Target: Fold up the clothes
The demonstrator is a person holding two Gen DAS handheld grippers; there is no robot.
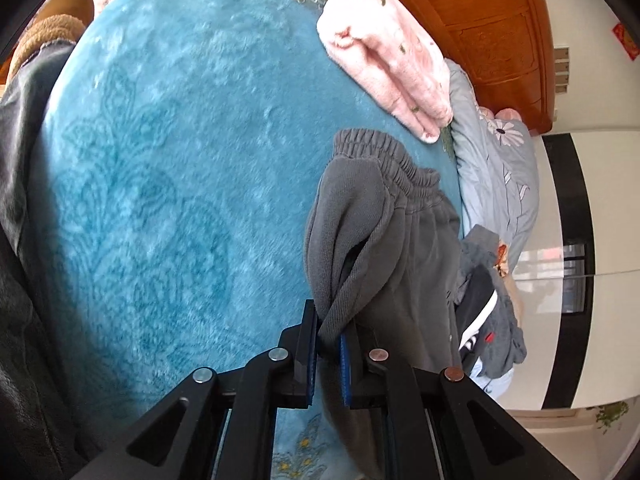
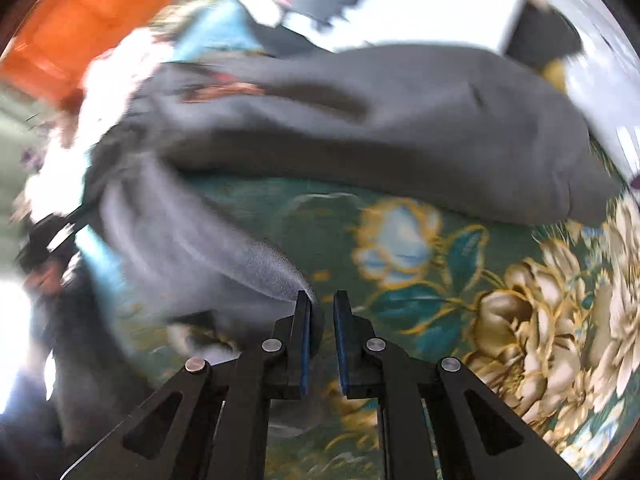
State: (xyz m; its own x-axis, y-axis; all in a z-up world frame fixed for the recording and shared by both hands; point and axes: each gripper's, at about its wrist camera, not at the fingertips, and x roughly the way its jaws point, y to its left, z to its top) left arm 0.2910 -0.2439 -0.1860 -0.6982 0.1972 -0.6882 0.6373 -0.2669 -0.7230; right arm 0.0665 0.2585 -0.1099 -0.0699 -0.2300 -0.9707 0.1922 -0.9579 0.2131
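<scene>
A plush teal blanket with an embossed leaf pattern (image 1: pixel 168 168) covers the bed and fills most of the left wrist view; in the right wrist view the same cover shows its dark green border printed with large cream and gold flowers (image 2: pixel 532 320). Behind it stands an orange-brown carved wooden headboard (image 1: pixel 480 20). Along the far edge of the bed lies a pale blue-grey quilt with daisy prints (image 1: pixel 500 168), and a folded fluffy pink garment (image 1: pixel 388 52) rests on the teal blanket just beside that quilt.

The dark grey fleece sweatpants with a gathered elastic waistband (image 1: pixel 384 232) hang lifted above the blanket, waistband uppermost in the left wrist view. In the blurred right wrist view the sweatpants (image 2: pixel 400 128) stretch across the frame over the floral border, one fold running down toward the camera.

The left tool (image 1: pixel 329 344), black with blue pads, is clamped on a bunched fold of the sweatpants, the cloth pinched between its narrow jaws. The right tool (image 2: pixel 321 308) stands with its jaws narrowly apart; a tip of grey cloth touches the outer side of its left finger (image 2: pixel 302 320), and nothing can be seen between the pads, though blur makes this hard to judge.
</scene>
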